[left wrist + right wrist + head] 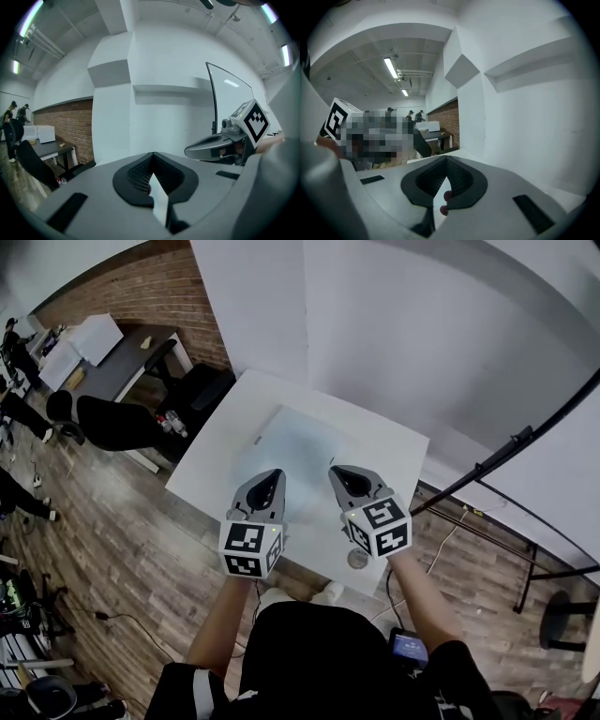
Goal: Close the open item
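A flat pale grey rectangular item (302,444) lies on the white table (230,418); it looks like a folded-flat laptop, with no lid standing up. My left gripper (271,476) and right gripper (343,472) hover side by side over its near edge, apart from it and pointing at the far wall. In the left gripper view the jaws (152,156) meet at their tips with nothing between them, and the right gripper (219,148) shows beside them. In the right gripper view the jaws (446,159) also meet at the tips, holding nothing. The item is out of both gripper views.
A small round grey object (357,559) sits at the table's front edge under my right hand. A black stand with a slanted pole (511,443) is to the right. A desk (122,357), black chairs (112,423) and people stand to the left by a brick wall.
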Demonstrator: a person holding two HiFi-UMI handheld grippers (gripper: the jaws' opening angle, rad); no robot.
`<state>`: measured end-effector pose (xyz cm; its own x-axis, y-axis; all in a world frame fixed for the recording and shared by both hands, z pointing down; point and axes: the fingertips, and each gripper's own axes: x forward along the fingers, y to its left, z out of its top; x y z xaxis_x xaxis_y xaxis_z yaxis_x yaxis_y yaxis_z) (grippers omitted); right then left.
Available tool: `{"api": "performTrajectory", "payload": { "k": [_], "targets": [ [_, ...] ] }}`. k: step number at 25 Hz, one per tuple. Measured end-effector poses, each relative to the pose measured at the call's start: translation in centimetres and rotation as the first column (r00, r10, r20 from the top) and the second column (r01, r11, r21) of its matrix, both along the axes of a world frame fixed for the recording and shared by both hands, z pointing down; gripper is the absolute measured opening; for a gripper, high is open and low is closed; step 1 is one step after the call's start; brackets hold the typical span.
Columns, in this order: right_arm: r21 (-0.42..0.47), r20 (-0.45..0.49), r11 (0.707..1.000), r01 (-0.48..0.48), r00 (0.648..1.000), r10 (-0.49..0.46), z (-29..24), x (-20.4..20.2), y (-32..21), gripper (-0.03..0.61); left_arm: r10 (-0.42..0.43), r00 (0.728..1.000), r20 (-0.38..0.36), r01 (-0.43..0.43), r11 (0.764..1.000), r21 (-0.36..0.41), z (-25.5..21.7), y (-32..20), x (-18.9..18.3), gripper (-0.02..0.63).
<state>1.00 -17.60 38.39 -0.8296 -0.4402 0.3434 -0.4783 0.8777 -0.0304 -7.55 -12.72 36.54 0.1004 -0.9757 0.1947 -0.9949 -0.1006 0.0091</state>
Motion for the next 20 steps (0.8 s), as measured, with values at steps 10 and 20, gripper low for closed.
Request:
{"api": "performTrajectory", "payload": {
  "k": [10, 20],
  "targets": [
    [0.067, 0.066, 0.995, -0.078, 0.995, 0.074, -4.2, -1.8, 4.7, 0.038, 0.069, 0.997, 0.022, -0.070, 0.997, 0.045, -3.1, 4.1, -1.6, 0.011],
    [0.123, 0.115, 0.985, -0.122, 0.988, 0.108, -6.7, -3.9, 10.4, 0.038, 0.120, 0.992, 0.046, -0.124, 0.988, 0.095, -5.5, 9.3, -3.9, 0.011]
  ]
}}
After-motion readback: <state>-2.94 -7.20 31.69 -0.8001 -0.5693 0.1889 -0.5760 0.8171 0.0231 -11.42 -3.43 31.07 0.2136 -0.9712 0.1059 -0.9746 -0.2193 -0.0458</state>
